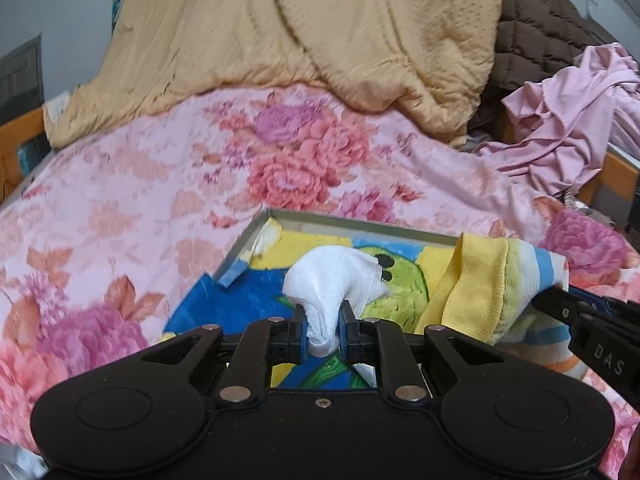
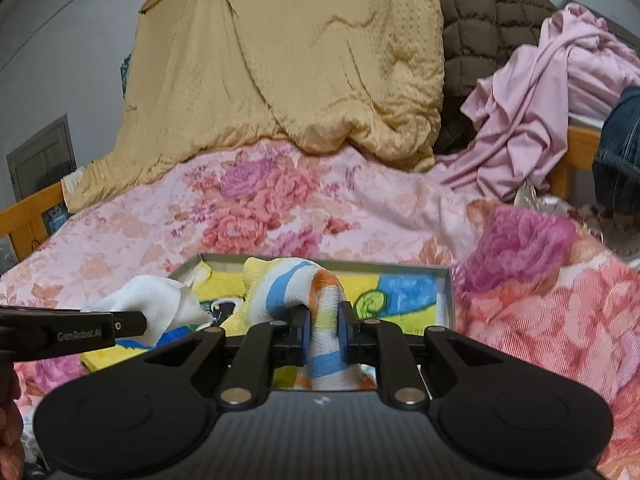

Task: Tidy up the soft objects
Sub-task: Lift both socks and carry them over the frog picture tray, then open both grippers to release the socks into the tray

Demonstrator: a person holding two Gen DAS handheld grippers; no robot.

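A shallow grey box (image 1: 360, 222) lies on the bed, lined with a blue, yellow and green cartoon towel (image 1: 224, 300). My left gripper (image 1: 323, 330) is shut on a white gauze cloth (image 1: 336, 276) and holds it over the box. My right gripper (image 2: 324, 332) is shut on a striped yellow, blue and orange towel (image 2: 296, 288) over the box (image 2: 446, 292). The striped towel also shows in the left wrist view (image 1: 500, 280), at the box's right side. The white cloth also shows in the right wrist view (image 2: 152, 296), at the left.
A pink floral bedspread (image 1: 160, 184) covers the bed. A yellow quilt (image 1: 300, 28) is heaped at the back, with a brown quilted jacket (image 2: 480, 20) and pink clothes (image 2: 540, 100) at the right. Wooden bed rails (image 2: 32, 216) run along both sides. Jeans (image 2: 620, 152) hang at far right.
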